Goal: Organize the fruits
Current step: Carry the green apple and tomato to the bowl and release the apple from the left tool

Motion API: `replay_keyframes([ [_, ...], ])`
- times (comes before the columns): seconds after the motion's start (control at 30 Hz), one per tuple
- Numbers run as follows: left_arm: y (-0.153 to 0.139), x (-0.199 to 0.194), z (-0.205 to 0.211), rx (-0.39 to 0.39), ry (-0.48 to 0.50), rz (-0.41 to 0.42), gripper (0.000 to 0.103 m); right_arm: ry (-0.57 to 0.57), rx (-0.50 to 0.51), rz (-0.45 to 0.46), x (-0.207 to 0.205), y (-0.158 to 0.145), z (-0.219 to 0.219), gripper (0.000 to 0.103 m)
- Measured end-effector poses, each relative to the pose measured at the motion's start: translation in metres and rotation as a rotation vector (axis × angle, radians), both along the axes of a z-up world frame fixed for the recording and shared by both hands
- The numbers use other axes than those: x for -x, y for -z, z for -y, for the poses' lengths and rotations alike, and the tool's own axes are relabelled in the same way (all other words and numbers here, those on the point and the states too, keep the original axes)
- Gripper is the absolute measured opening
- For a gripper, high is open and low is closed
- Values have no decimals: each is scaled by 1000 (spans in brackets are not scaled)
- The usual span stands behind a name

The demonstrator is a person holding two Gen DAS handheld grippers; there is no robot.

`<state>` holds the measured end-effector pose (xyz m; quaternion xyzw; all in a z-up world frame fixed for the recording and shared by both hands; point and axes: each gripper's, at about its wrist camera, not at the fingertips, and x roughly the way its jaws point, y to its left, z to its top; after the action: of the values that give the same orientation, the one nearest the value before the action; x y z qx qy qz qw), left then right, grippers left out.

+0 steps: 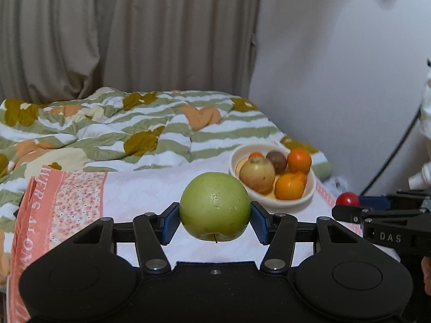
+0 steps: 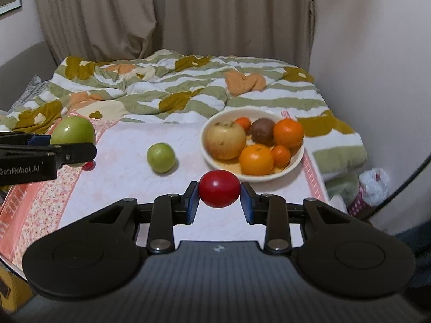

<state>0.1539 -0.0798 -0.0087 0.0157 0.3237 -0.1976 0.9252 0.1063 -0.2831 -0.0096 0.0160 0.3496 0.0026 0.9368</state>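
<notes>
- A cream bowl [image 2: 296, 158] sits on the pink floral cloth [image 2: 121, 172] spread over the bed, to the far right of both my tools.
- In the bowl lie a large yellowish apple [image 2: 225, 140], a brown fruit [image 2: 262, 130] and several oranges [image 2: 256, 160], packed close and touching one another.
- A small green apple [image 2: 160, 157] lies alone on the cloth, left of the bowl and well apart from it.
- A tiny red fruit [image 2: 89, 165] peeks out on the cloth just under my left tool.
- A rumpled green-striped quilt [image 2: 188, 86] fills the far end of the bed, with beige curtains [image 2: 172, 13] behind it.
- My left tool [image 1: 215, 219] grips a big green apple [image 1: 215, 206], blue pads pressed on both its sides, held above the cloth, near and left of the bowl.
- My right tool [image 2: 219, 197] is clamped on a red tomato [image 2: 219, 188], lifted clear of the cloth, just near of the bowl's rim.
- Nothing stands between either tool and the bowl.
</notes>
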Motion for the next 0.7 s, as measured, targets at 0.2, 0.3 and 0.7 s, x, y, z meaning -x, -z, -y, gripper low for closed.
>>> replay_keyframes([
  [0.2, -14, 1, 39, 20, -101, 26, 60, -102, 6, 42, -15, -12, 46, 48],
  [0.3, -19, 0, 56, 32, -144, 39, 60, -150, 6, 56, -27, -19, 69, 48],
  [0.7, -22, -34, 117, 16, -178, 25, 60, -233, -7, 61, -87, -22, 121, 48],
])
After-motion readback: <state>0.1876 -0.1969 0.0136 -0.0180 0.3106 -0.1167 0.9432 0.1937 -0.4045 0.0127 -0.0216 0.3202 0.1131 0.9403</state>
